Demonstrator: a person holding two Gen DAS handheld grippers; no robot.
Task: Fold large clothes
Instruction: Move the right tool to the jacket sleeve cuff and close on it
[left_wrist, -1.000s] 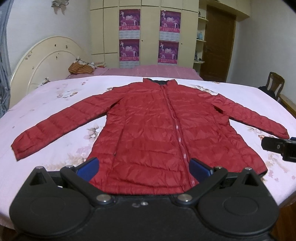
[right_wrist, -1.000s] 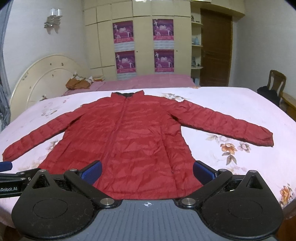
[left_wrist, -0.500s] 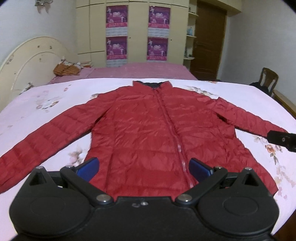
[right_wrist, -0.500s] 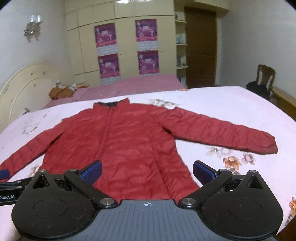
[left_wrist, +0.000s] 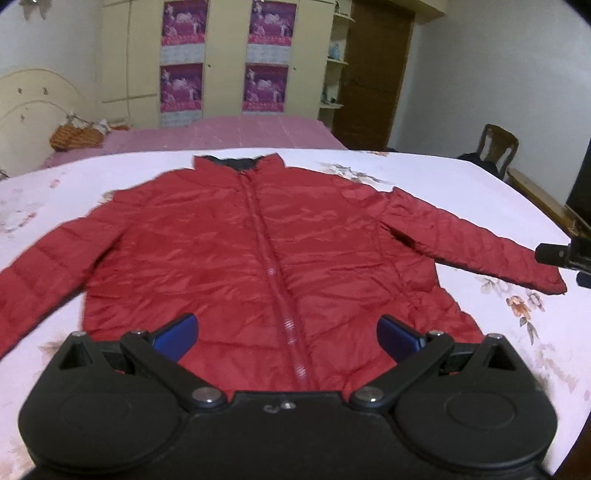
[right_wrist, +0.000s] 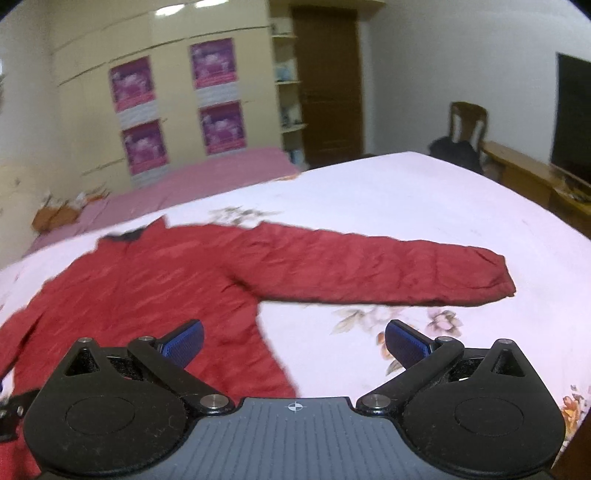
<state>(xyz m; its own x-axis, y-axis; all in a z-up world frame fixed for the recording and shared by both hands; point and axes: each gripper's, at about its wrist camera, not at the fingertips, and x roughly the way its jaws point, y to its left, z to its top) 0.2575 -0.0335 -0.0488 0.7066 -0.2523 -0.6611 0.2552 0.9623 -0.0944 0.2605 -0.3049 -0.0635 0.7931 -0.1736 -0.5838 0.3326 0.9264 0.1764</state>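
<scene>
While a red jacket (left_wrist: 229, 243) lay flat on the floral bedspread (left_wrist: 461, 184), both grippers, left (left_wrist: 287, 334) and right (right_wrist: 294, 341), gaped wide, empty. Only the right view showed a dark screen (right_wrist: 574, 118).

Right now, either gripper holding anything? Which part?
Nothing held. Left gripper and right gripper both hover with jaws wide apart above the red down jacket, which lies flat and zipped on the bed.

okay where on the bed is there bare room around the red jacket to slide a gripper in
Bare floral sheet lies beyond the jacket's right sleeve, and in the wedge below it beside the red jacket hem. Sheet also shows above the left sleeve. The middle is covered by the jacket.
</scene>
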